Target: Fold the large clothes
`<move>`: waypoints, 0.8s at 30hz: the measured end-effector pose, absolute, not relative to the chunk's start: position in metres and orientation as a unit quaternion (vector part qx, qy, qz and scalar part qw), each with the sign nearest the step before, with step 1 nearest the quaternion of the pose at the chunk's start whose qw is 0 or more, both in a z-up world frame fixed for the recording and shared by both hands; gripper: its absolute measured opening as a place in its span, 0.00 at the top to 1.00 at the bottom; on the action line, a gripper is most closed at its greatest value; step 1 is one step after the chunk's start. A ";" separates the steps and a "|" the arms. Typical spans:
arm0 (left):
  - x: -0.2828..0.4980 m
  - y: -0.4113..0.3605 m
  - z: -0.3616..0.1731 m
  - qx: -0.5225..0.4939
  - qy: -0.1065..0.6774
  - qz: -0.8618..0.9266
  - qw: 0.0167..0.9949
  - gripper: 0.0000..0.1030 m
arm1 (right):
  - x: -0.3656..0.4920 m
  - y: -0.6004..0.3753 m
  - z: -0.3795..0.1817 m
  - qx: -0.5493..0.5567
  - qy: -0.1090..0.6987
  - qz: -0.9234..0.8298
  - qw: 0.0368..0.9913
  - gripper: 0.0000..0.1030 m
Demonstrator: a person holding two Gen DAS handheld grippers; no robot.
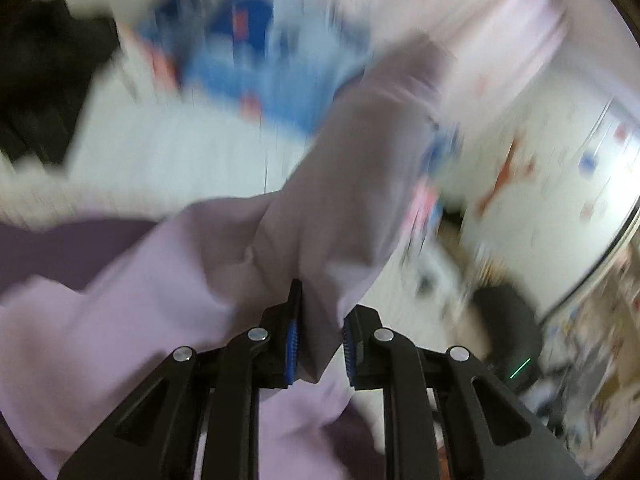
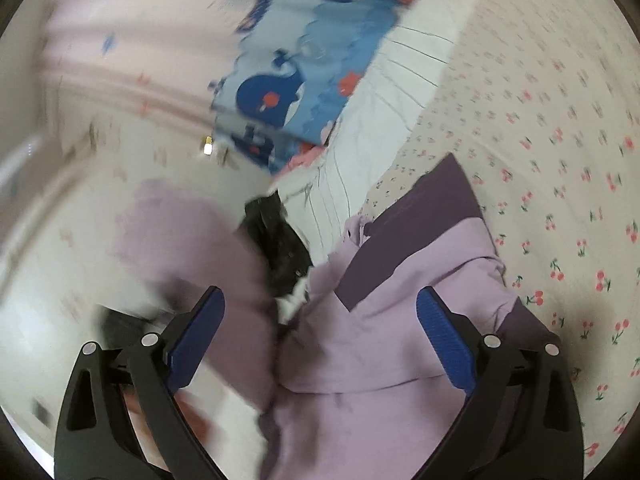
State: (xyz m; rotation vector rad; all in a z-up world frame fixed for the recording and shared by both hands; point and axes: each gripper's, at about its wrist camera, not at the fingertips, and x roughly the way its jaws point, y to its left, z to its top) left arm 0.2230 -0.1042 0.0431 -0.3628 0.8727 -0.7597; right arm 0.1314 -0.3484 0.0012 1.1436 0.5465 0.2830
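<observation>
The left gripper (image 1: 319, 334) is clamped on a fold of the lilac garment (image 1: 168, 280), its blue pads (image 1: 293, 346) pinching the cloth so that a long sleeve-like length (image 1: 360, 168) stretches away from the jaws toward the far side of the scene; holding it by this edge likely serves to keep one part of the garment taut and off the bed while the rest is arranged. The right gripper (image 2: 318, 340) has its jaws spread wide and grips nothing; the lilac cloth only lies below and between its fingers (image 2: 444, 340), which suggests it is on its way to take a second hold. In the right wrist view the garment's body lies crumpled on the cherry-print bedsheet (image 2: 560, 160), near the camera, showing a darker purple panel (image 2: 416, 232) and what looks like a hood or collar seam. Farther off, a blue whale-print cloth (image 2: 304, 76) rests at the far left on a pale striped sheet (image 2: 384, 120), and a black fabric item (image 2: 276, 240) sits just beside the garment's left edge. Heavy blur in both views leaves the finer detail unreadable. The fold appears barely begun, since the garment is not yet flat.
</observation>
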 end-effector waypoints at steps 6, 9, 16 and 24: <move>0.208 -0.154 -0.052 -0.069 0.496 -0.319 0.805 0.78 | 0.143 -0.361 -0.032 0.601 0.283 0.144 0.733 0.09; 0.186 -0.139 -0.041 -0.070 0.494 -0.330 0.801 0.57 | 0.148 -0.357 -0.046 0.610 0.297 0.143 0.721 0.09; 0.134 -0.041 0.001 -0.126 0.426 -0.295 0.846 0.22 | 0.169 -0.345 -0.054 0.557 0.321 0.124 0.756 0.09; 0.096 0.068 0.026 -0.201 0.377 -0.171 0.888 0.18 | 0.186 -0.330 -0.057 0.472 0.328 0.097 0.812 0.32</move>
